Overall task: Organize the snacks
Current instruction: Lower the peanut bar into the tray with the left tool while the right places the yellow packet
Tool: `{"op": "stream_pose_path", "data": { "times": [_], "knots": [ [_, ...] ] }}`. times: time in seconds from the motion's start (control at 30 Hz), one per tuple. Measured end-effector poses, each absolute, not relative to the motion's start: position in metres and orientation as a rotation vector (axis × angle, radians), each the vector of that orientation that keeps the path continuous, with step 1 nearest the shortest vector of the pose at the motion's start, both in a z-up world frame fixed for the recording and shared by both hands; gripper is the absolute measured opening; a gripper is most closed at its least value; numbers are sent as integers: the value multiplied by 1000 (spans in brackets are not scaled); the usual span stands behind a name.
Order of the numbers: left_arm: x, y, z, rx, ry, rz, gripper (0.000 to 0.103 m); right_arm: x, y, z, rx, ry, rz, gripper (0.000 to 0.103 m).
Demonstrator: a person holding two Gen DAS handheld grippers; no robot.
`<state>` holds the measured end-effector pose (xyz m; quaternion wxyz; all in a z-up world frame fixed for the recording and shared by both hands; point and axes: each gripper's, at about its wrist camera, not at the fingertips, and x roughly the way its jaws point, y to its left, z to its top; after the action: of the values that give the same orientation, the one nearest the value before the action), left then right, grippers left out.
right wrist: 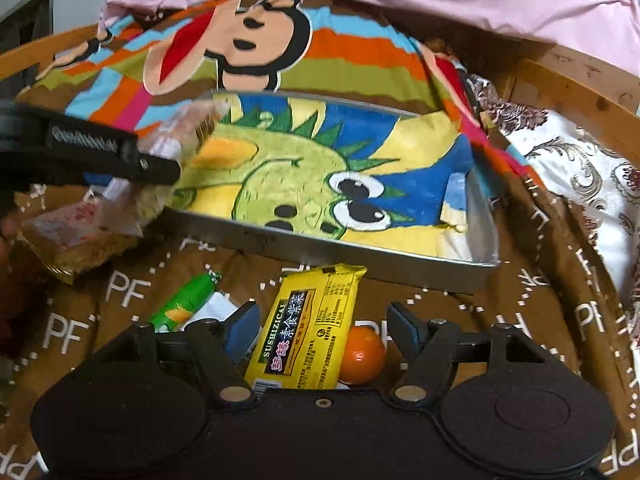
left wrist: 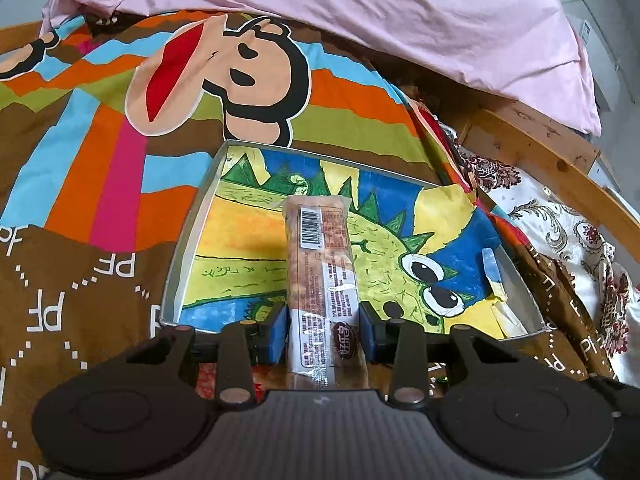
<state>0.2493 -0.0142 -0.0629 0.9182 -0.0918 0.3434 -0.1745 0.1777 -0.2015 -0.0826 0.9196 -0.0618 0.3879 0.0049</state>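
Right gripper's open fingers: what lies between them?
In the right wrist view, a yellow snack packet and an orange ball lie between the right gripper's fingers, near the metal tray.

We see tray [left wrist: 188, 236]: dull grey metal walls, painted paper lining. Snack bar wrapper [left wrist: 324, 280]: clear glossy plastic. Yellow packet [right wrist: 312, 332]: shiny foil-like plastic. Bedspread [left wrist: 80, 184]: matt printed cloth. Pink sheet [left wrist: 400, 4]: soft creased cloth. Bed frame [left wrist: 532, 148]: knotty wood.
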Motion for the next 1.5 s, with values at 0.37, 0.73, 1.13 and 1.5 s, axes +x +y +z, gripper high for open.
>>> {"op": "stream_pose_path", "data": {
  "times": [0.37,0.73,1.13,1.5],
  "knots": [
    [265,-18,-51,-204,675,-346,40,171,-181,-71,-304,680,14,48],
    [304,-36,-75,-220,748,-323,40,215,-178,-51,-472,453,-36,47],
    [317,-32,-90,-227,840,-296,41,280,-196,-71,-329,513,-26,47],
    [318,-29,-89,-256,872,-296,66,283,-220,-68,-174,571,-50,80]
  ]
}}
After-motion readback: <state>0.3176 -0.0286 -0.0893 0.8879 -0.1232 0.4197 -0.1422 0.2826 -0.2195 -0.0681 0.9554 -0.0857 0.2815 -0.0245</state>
